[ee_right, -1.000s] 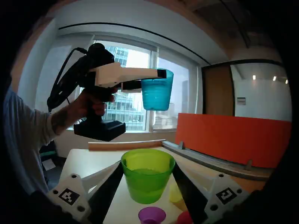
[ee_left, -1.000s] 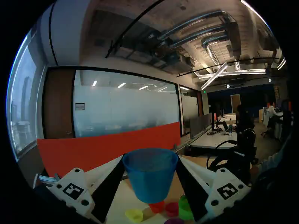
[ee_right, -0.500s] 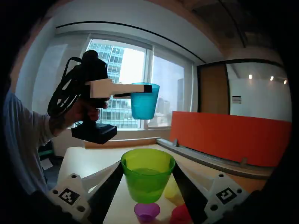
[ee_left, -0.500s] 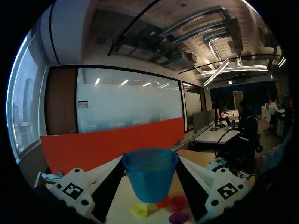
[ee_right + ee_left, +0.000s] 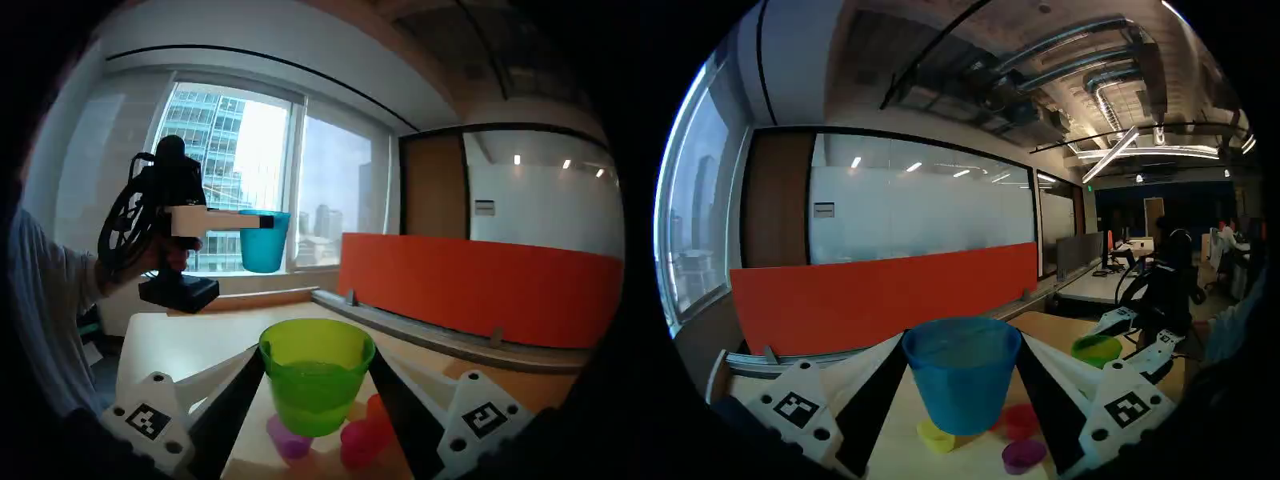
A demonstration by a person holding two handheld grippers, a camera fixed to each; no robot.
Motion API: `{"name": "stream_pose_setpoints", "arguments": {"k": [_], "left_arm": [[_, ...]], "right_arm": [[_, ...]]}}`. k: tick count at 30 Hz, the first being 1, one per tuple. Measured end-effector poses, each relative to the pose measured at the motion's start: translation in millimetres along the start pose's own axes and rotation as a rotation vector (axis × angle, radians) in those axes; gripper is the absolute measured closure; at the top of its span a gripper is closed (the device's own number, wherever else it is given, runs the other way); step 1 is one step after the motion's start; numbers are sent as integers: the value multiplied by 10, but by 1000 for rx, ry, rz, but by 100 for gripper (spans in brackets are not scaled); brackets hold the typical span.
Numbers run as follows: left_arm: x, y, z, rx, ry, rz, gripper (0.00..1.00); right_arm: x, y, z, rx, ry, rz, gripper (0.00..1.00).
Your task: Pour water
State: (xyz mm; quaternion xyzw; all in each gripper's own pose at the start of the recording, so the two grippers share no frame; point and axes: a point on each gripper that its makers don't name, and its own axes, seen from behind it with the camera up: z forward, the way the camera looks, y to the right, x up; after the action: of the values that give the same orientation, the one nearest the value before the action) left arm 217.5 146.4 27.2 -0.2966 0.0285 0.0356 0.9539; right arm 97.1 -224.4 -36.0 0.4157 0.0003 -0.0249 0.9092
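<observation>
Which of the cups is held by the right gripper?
The big green cup; the blue cup is in the left gripper, the small cups are on the table.

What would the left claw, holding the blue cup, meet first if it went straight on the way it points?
Probably the orange panel, straight ahead of the left claw beyond its blue cup; nothing nearer shows in that line, but depth is unclear.

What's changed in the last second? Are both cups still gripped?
In the right gripper view, the left gripper and its blue cup have drawn away and sunk lower, toward the table. In the left gripper view, the green cup has come into sight at the right. Unchanged: both cups stay upright and clamped, the green one in the right gripper.
</observation>
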Motion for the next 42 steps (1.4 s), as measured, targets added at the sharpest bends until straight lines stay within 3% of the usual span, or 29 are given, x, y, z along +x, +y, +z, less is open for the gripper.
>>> {"name": "stream_pose_setpoints", "arguments": {"k": [12,42], "left_arm": [[-311,53,-65,-8,-56,17,12],[-1787,256,-189,-101,-355,16,11]], "right_arm": [[-44,84,-110,-14,-14,17,9],[-867,52,-226,43,-229,43,9]]}}
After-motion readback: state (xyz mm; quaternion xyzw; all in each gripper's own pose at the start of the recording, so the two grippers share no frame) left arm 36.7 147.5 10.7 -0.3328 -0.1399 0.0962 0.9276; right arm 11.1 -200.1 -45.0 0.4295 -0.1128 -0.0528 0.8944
